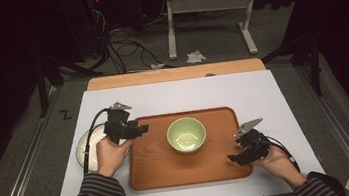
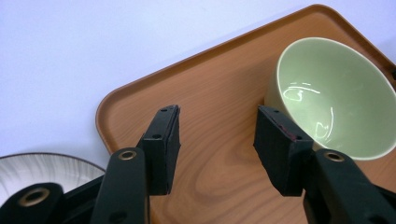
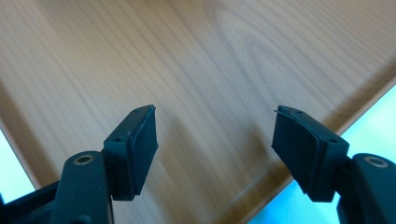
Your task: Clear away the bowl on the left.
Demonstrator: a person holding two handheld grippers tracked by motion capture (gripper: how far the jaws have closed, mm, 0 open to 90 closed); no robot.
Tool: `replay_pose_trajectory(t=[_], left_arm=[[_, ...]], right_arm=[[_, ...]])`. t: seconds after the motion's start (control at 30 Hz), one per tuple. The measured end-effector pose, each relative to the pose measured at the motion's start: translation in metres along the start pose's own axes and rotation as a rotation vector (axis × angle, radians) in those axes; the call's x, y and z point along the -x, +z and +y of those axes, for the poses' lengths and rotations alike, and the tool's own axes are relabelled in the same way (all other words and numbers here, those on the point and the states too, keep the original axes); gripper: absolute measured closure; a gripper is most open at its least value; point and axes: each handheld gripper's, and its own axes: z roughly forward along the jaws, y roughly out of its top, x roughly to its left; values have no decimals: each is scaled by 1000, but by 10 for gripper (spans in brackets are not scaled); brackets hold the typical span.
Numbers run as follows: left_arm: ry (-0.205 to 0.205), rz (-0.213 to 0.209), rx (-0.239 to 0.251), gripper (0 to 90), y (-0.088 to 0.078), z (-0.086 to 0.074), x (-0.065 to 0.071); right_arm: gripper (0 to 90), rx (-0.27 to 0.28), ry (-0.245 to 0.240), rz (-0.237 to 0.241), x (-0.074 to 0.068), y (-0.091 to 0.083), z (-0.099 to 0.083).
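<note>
Taking the wooden tray [image 1: 161, 172] as the landmark: nearest the person, the right gripper [image 1: 235, 159] hovers over the tray's near right corner, its jaws spread apart with nothing between them. The right gripper view looks down on bare wood grain; the tray's rim runs across the lower right and the pale table beyond it is cut off by the frame.

The left gripper [image 1: 142, 130] sits over the tray's left edge, released, jaws apart and empty. In the left gripper view the wood lies between the pads [image 2: 164, 149].

At the tray's middle stands the green bowl [image 1: 186, 135], upright and apparently empty; the left gripper view shows it just beyond the right-hand jaw, which covers part of its lower side, so contact cannot be told.

Just left of the tray lies a white plate [image 1: 83, 144], largely hidden by the left hand [image 1: 110, 155] and its cable.

Beyond the tray, on the dark floor to the left, a "Z"-shaped mark [image 1: 65, 114] reads clearly. No brand or label can be made out on bowl, tray or grippers.
</note>
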Motion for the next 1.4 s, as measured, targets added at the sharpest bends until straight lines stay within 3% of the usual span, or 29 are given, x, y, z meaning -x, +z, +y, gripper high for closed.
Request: replay_pose_trajectory(t=[0.53, 0.67, 1.4], left_arm=[[-8, 15, 17, 498, -13, -17, -4], [1, 38, 13, 496, -15, -23, -4], [-9, 46, 11, 483, -29, -47, -3]], right_arm=[[328, 6, 3, 0, 1, 0, 0], [329, 9, 2, -5, 1, -1, 0], [329, 17, -7, -5, 1, -3, -1]])
